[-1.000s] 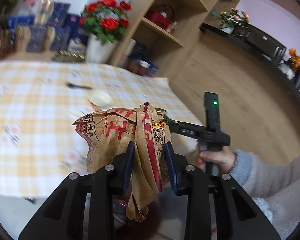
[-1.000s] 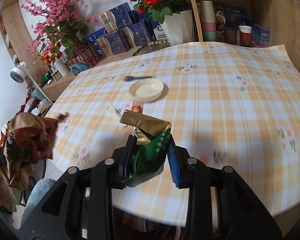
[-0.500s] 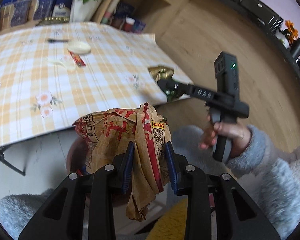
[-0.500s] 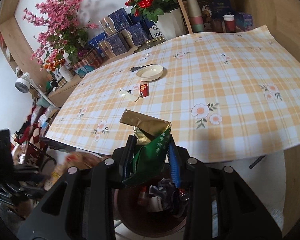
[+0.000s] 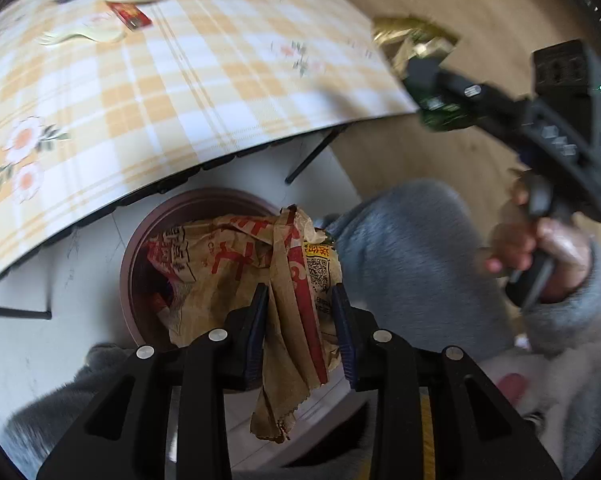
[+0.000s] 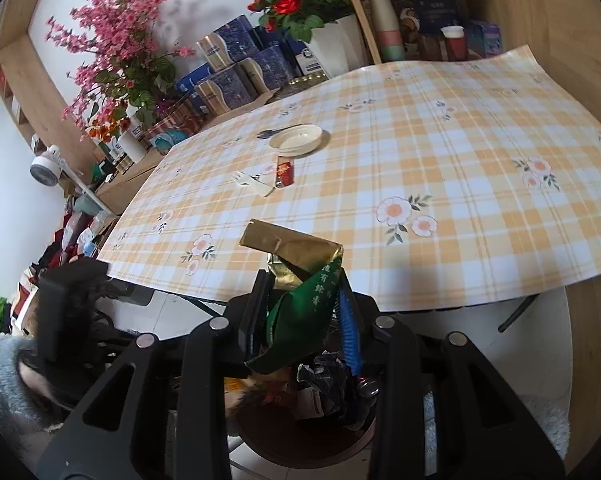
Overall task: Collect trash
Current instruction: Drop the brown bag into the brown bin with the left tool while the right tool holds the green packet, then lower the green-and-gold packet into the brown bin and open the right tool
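Note:
My left gripper [image 5: 300, 316] is shut on a crumpled brown paper bag [image 5: 244, 268] with red print, held over the round dark-red trash bin [image 5: 140, 240] on the floor below the table edge. My right gripper [image 6: 302, 308] is shut on a green and gold foil packet [image 6: 296, 276], above the same bin [image 6: 284, 436], which holds several crumpled wrappers. In the left wrist view the right gripper [image 5: 428, 92] with its foil packet [image 5: 412, 40] hangs past the table's corner, a hand [image 5: 540, 252] on its handle.
The table [image 6: 460, 152] with a yellow checked cloth carries a cream lid [image 6: 296, 140], a dark spoon [image 6: 268, 133], a red sachet [image 6: 284, 172] and a white plastic fork [image 6: 252, 184]. Flower vases, blue boxes and wooden shelves stand behind. Grey-clad legs [image 5: 404, 248] sit beside the bin.
My left gripper sank from table height and tipped downward, bringing the paper bag over the bin. My right gripper drew back off the table to above the bin, then held still.

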{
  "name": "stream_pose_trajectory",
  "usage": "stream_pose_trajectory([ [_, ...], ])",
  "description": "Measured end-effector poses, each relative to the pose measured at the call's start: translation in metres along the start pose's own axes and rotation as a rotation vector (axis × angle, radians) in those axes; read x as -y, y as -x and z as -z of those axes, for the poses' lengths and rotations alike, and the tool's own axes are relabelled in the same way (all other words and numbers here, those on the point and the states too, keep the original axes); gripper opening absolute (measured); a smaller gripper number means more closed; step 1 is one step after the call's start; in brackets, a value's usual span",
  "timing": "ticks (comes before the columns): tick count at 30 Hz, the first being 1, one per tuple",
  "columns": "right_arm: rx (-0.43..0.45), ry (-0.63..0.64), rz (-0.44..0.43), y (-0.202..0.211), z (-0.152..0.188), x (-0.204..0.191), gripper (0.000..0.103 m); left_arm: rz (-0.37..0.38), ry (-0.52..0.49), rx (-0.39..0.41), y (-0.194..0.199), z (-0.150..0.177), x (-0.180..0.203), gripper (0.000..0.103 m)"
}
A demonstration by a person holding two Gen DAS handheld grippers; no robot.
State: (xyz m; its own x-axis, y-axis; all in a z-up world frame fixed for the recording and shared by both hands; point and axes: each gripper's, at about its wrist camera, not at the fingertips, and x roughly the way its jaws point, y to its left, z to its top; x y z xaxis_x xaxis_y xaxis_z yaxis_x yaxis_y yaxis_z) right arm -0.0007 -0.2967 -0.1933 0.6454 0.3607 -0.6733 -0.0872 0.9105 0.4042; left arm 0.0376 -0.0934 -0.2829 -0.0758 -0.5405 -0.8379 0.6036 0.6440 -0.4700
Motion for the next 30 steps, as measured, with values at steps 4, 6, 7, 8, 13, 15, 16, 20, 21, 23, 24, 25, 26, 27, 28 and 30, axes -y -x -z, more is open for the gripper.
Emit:
stream_pose_trajectory([
  [4,-0.006,-0.02,0.006,-0.001,0.003,0.008,0.035,-0.025,-0.022,-0.052,-0.029,-0.012,-0.006,0.032],
  [6,-0.007,-0.027,0.01,-0.002,0.005,0.011,0.035,-0.04,-0.048,-0.067,-0.043,-0.014,-0.008,0.032],
  [7,-0.008,-0.031,0.013,-0.002,0.005,0.013,0.035,-0.045,-0.057,-0.072,-0.048,-0.015,-0.008,0.033],
  [8,-0.009,-0.038,0.017,-0.002,0.006,0.015,0.035,-0.047,-0.063,-0.077,-0.053,-0.015,-0.007,0.034],
  [13,0.002,-0.082,0.02,0.002,0.006,0.025,0.035,-0.087,-0.093,-0.032,-0.061,-0.011,-0.003,0.075],
  [15,0.001,-0.071,0.031,0.003,0.007,0.024,0.035,-0.107,-0.088,0.007,-0.052,-0.011,-0.004,0.08],
  [16,-0.003,-0.056,0.039,0.003,0.009,0.022,0.035,-0.117,-0.079,0.028,-0.044,-0.01,-0.004,0.082],
  [20,-0.018,-0.023,0.054,0.0,0.016,0.015,0.035,-0.157,-0.057,0.17,0.002,-0.003,-0.005,0.093],
  [21,-0.025,-0.019,0.051,-0.002,0.018,0.014,0.035,-0.179,-0.044,0.217,0.017,0.001,-0.005,0.095],
  [23,-0.046,-0.008,0.043,-0.008,0.024,0.008,0.035,-0.207,-0.005,0.27,0.041,0.008,-0.009,0.096],
  [24,-0.053,-0.002,0.04,-0.01,0.026,0.006,0.035,-0.221,0.016,0.298,0.054,0.014,-0.012,0.096],
  [25,-0.068,0.014,0.039,-0.014,0.03,0.001,0.035,-0.227,0.025,0.319,0.062,0.018,-0.015,0.097],
  [26,-0.076,0.025,0.04,-0.016,0.032,-0.003,0.035,-0.246,0.04,0.363,0.077,0.026,-0.017,0.097],
  [27,-0.088,0.039,0.041,-0.019,0.035,-0.007,0.035,-0.267,0.051,0.397,0.087,0.032,-0.018,0.097],
  [28,-0.105,0.055,0.04,-0.024,0.039,-0.011,0.035,-0.285,0.06,0.42,0.094,0.037,-0.02,0.097],
  [30,-0.129,0.07,0.031,-0.031,0.045,-0.018,0.035,-0.339,0.091,0.481,0.108,0.05,-0.022,0.097],
])
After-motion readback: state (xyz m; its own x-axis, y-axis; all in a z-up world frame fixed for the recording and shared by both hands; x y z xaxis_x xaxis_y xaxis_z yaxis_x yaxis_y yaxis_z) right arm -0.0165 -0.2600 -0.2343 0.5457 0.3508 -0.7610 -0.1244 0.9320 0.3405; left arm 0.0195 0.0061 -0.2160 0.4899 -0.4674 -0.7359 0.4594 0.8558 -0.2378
